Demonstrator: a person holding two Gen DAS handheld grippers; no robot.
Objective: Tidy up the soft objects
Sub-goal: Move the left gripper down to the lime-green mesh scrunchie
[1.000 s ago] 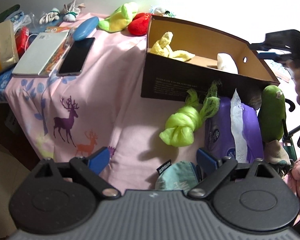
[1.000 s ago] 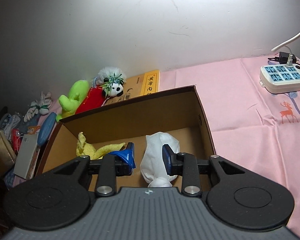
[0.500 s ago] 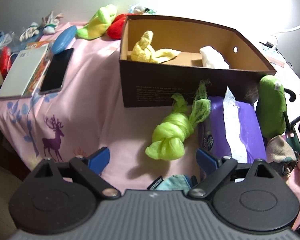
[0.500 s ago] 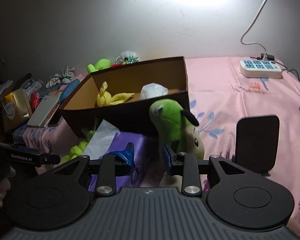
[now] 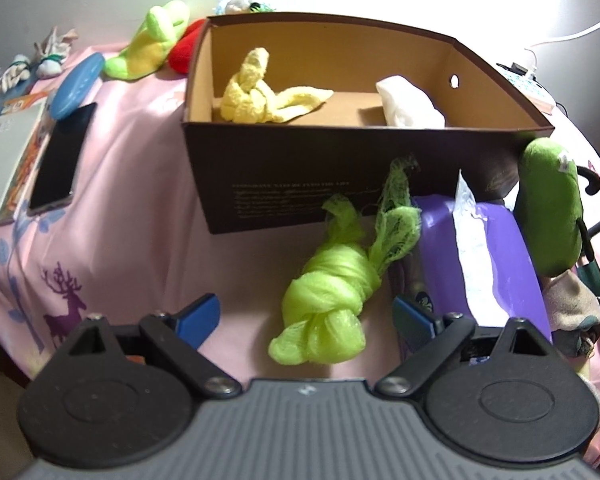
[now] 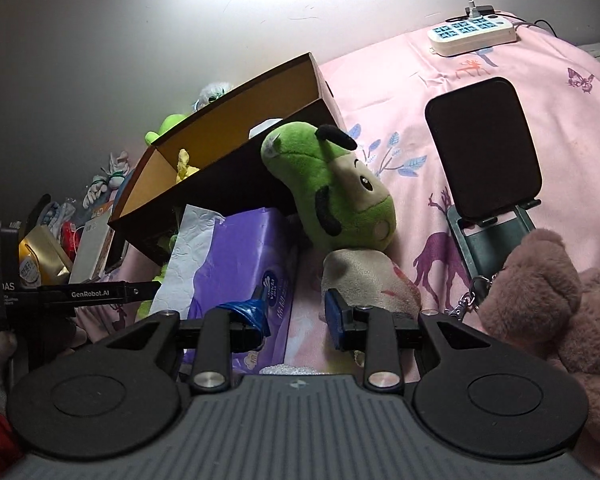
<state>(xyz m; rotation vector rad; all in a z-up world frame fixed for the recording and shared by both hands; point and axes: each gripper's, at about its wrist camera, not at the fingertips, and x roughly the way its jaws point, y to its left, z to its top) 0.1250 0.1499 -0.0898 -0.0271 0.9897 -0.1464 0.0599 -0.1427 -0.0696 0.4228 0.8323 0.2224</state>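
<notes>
A knotted lime-green cloth lies on the pink tablecloth in front of the brown cardboard box. My left gripper is open wide, its near end between the fingers, untouched. Inside the box lie a knotted yellow cloth and a white cloth. My right gripper hovers low with a narrow gap and nothing in it. It sits between a purple tissue pack and a beige soft toy. A green plush leans on the box just beyond.
A brown teddy bear lies at the right, beside a black phone stand. A power strip sits far back. Left of the box are a phone, a blue case and green-yellow and red plush toys.
My right gripper has pulled back from over the box, leaving the white cloth inside, and dropped in front of the green plush. My left gripper has moved in and down around the lime cloth.
</notes>
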